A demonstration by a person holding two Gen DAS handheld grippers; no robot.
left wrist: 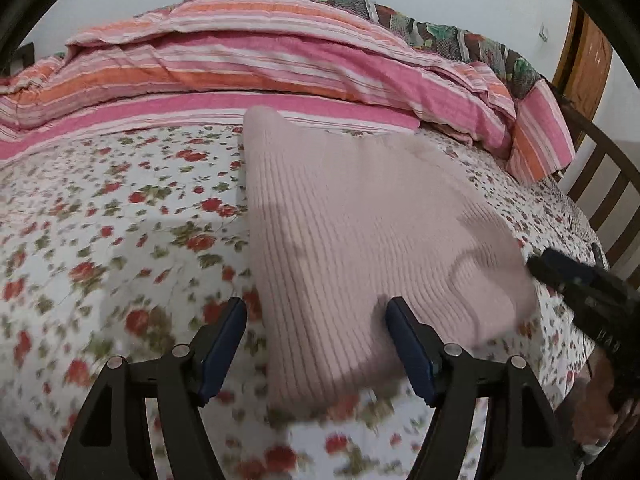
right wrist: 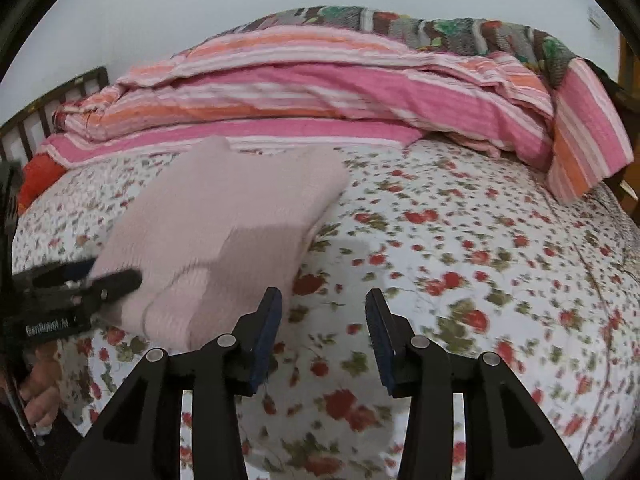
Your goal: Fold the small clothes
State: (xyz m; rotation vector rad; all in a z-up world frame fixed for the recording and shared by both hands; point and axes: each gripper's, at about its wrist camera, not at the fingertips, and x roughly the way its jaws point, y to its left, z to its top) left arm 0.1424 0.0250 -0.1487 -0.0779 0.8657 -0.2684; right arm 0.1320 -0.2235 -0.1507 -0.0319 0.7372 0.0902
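Note:
A folded pale pink ribbed knit garment (left wrist: 352,240) lies on the floral bed sheet (left wrist: 120,220). My left gripper (left wrist: 316,308) is open, its jaws straddling the garment's near left edge; the right finger is over the cloth. In the right wrist view the same garment (right wrist: 224,224) lies at the left, and my right gripper (right wrist: 324,300) is open and empty, just right of the garment's near corner, over bare sheet (right wrist: 460,260). The left gripper shows there at the garment's left edge (right wrist: 108,284). The right gripper shows in the left wrist view at the garment's right edge (left wrist: 560,272).
A pink and orange striped quilt (left wrist: 280,64) is heaped along the back of the bed, with a patterned blanket (left wrist: 400,20) behind it. A dark wooden bed rail (left wrist: 600,184) runs on the right, another (right wrist: 48,108) on the left. A white wall is behind.

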